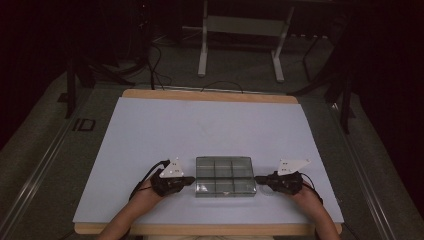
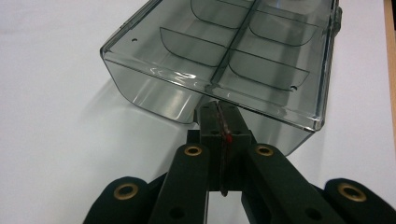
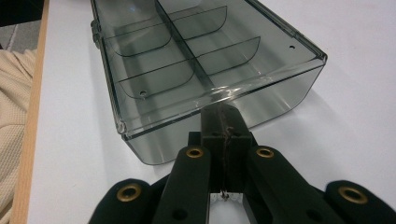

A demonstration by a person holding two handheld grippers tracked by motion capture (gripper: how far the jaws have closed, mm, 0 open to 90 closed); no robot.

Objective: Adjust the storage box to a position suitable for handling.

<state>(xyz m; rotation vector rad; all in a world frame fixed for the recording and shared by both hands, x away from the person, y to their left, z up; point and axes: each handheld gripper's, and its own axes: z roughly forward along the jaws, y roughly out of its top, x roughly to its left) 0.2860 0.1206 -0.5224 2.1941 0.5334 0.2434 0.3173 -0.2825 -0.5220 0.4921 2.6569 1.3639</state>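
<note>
the clear smoky compartment box (image 1: 225, 176) lies flat on the white table top (image 1: 150, 135), directly between the two grippers, its short end walls just ahead of each pair of jaw tips. the left gripper (image 2: 219, 109) and the right gripper (image 3: 223, 112) both have their jaws clenched together on nothing, tips at or touching the box's end walls just under the lid rim. to shift or lift it well, i'd judge both tips should press inward evenly at the same height, on the centre divider line, so the box neither twists nor tips.
</note>
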